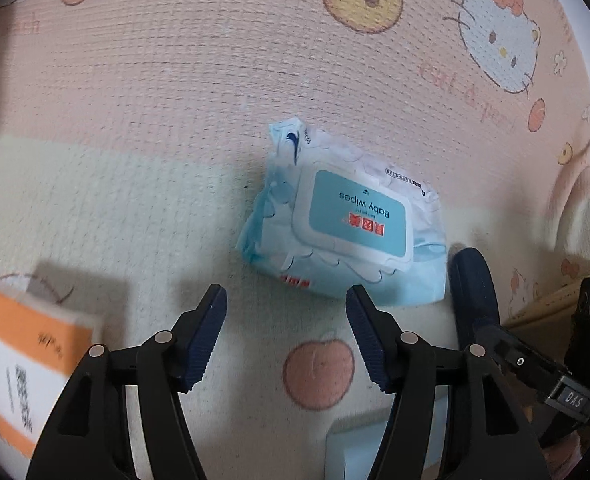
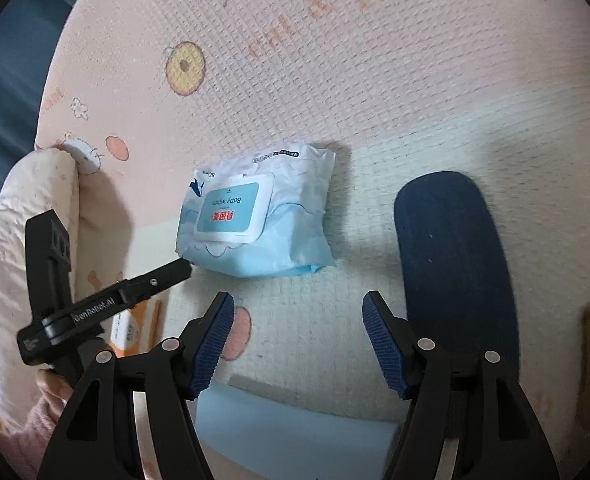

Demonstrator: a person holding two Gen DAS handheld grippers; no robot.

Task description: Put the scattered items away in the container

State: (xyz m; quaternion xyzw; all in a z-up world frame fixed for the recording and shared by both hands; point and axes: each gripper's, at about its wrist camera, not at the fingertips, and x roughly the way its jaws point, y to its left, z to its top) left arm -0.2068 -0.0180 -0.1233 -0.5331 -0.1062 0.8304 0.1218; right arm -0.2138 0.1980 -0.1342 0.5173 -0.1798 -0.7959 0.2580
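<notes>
Baby wipes pack (image 1: 345, 226): soft, slippery film; likely hefty.
Hold: across short sides, below rigid lid.
Left gripper (image 1: 286, 334): spread wide, empty.
Right gripper (image 2: 298, 338): spread wide, empty.

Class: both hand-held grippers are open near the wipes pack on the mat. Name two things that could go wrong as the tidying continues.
1. The soft light-blue baby wipes pack lies flat on the pink cartoon-print mat; its crinkly wrapper may slip or buckle when pinched.
2. The left hand-held gripper and right hand-held gripper flank the same pack, so they could collide, or nudge the dark blue oval object.
</notes>
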